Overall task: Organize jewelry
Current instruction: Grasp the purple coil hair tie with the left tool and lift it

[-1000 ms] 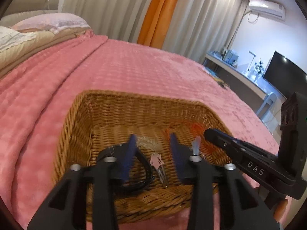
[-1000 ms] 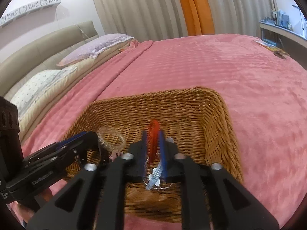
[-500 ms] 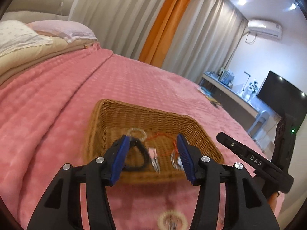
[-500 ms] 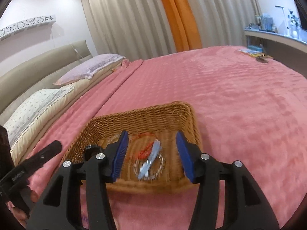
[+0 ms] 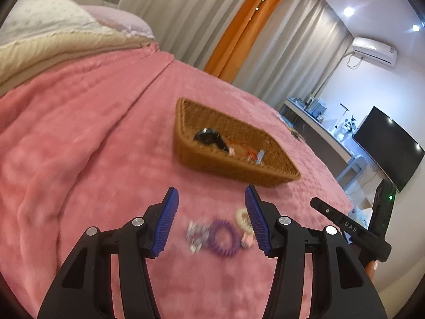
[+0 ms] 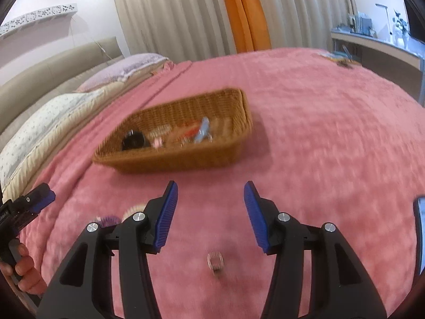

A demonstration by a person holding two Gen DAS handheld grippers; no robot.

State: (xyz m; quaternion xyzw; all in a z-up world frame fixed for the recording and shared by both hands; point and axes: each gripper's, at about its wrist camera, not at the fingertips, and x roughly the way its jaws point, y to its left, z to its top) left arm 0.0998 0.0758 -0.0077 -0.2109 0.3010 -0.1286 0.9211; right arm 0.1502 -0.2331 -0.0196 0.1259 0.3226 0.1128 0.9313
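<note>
A wicker basket sits on the pink bedspread and holds a black hair tie, a red cord and a pale blue clip. My left gripper is open and empty, held above a purple spiral hair tie, a cream scrunchie and a small sparkly piece lying on the bedspread in front of the basket. My right gripper is open and empty above a small clear hair claw on the bedspread.
The pink bedspread stretches all round. Pillows lie at the far left. A desk with small items, a television and curtains stand beyond the bed. A phone edge shows at the right.
Both grippers have pulled back from the basket toward the bed's near side. The right gripper let go of the red cord in the basket and opened. Loose pieces on the bedspread have come into view.
</note>
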